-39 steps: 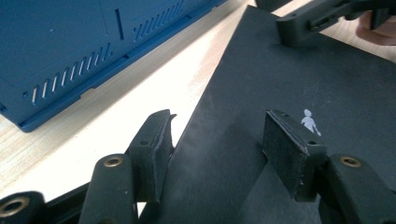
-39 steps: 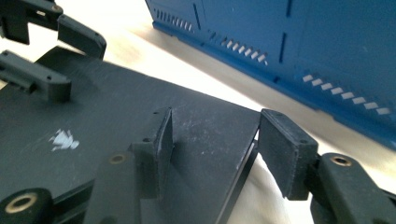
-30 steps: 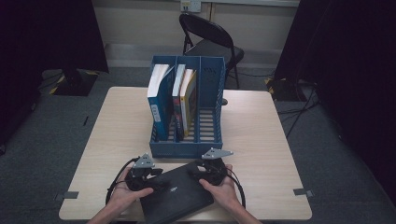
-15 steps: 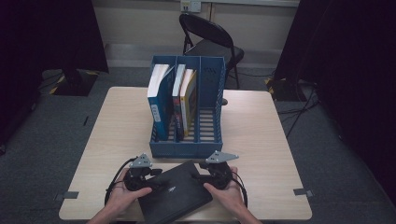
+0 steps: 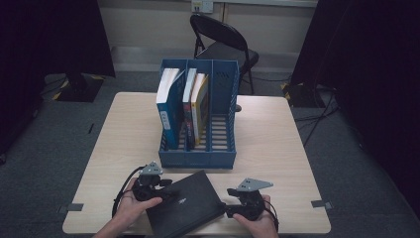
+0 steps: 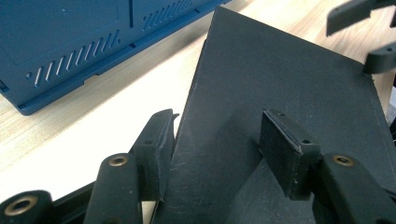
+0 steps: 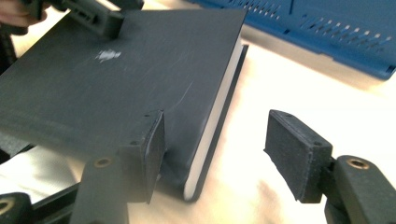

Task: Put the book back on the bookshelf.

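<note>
Black book between two grippers, in front of the blue file rack.

We see the left gripper (image 5: 166, 186) with its jaws half spread across the near-left edge of the black book (image 5: 185, 203), one pad under the cover's edge and one on top; whether they press we cannot tell. The right gripper (image 5: 229, 199) stands just off the book's right corner, its jaws having just been opening, one pad at the cover's edge, the other clear over bare wood. The book lies tilted on the wooden table (image 5: 277, 148), just in front of the blue file rack (image 5: 198, 158). The rack holds upright books (image 5: 183, 106) in its left slots. Behind the rack, a folding chair (image 5: 223, 44) stands on grey carpet.
</note>
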Available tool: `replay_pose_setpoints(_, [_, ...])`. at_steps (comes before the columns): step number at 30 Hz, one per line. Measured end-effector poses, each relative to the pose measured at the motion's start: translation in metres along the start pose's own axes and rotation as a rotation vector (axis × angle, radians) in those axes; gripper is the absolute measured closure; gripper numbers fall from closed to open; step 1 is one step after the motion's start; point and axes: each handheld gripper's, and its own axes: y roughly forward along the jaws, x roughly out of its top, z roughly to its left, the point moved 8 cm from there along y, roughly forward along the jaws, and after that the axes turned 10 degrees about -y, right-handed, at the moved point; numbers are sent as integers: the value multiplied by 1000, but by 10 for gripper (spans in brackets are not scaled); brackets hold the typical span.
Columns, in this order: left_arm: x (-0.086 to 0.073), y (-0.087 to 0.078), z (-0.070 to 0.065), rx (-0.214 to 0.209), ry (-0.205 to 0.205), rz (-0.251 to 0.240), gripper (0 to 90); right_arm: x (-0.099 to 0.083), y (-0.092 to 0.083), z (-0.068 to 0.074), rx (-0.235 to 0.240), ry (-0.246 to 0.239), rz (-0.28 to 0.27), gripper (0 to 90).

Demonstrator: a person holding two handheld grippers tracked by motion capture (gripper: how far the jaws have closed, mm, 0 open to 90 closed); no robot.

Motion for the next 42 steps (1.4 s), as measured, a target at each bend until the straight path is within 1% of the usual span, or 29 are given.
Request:
replay_pose_setpoints(2, [0,0,0,-3,-1,0,458,-5,-1,4,10,-6,12,376])
replay_pose_setpoints(4, [0,0,0,-2,0,2,459,-7,-2,7,15,-7,11,379])
replay_pose_setpoints(9, [0,0,1,-4,1,3,459,-9,-5,10,19,-14,10,383])
replay_pose_setpoints(11, [0,0,1,-8,-5,3,459,-12,-5,11,23,-23,20,390])
replay_pose_setpoints(15, [1,1,0,-7,-5,-4,465,-13,-5,12,27,-35,24,397])
replay_pose_setpoints(17, [1,1,1,-9,-9,-4,467,-13,-5,13,37,-42,23,434])
replay_pose_setpoints(19, [1,0,2,-10,-9,-7,470,-12,-5,14,35,-49,19,464])
replay_pose_setpoints(20, [1,0,2,-14,-20,-6,471,-12,-5,15,36,-56,17,468])
replay_pose_setpoints(23, [1,-1,5,-9,-44,-18,495,-10,-3,11,40,-48,11,481])
replay_pose_setpoints(25, [1,-1,5,-8,-44,-18,501,-10,-2,9,38,-46,11,481])
replay_pose_setpoints(26, [1,-2,5,-10,-54,-17,502,-9,-2,8,37,-47,13,485])
replay_pose_setpoints(30, [0,-2,4,-13,-52,-15,507,-8,-1,4,30,-35,11,496])
replay_pose_setpoints(33, [-2,-3,2,-17,-53,-3,509,-6,-1,-2,0,-36,7,523])
replay_pose_setpoints(35, [-4,-3,0,-21,-62,0,508,-5,-1,-8,-14,-22,5,524])
replay_pose_setpoints(39, [-4,-3,-1,-21,-74,5,507,-4,1,-14,-20,-12,7,522])
replay_pose_setpoints(42, [-5,-4,-2,-24,-79,9,503,-2,3,-19,-37,-6,4,522])
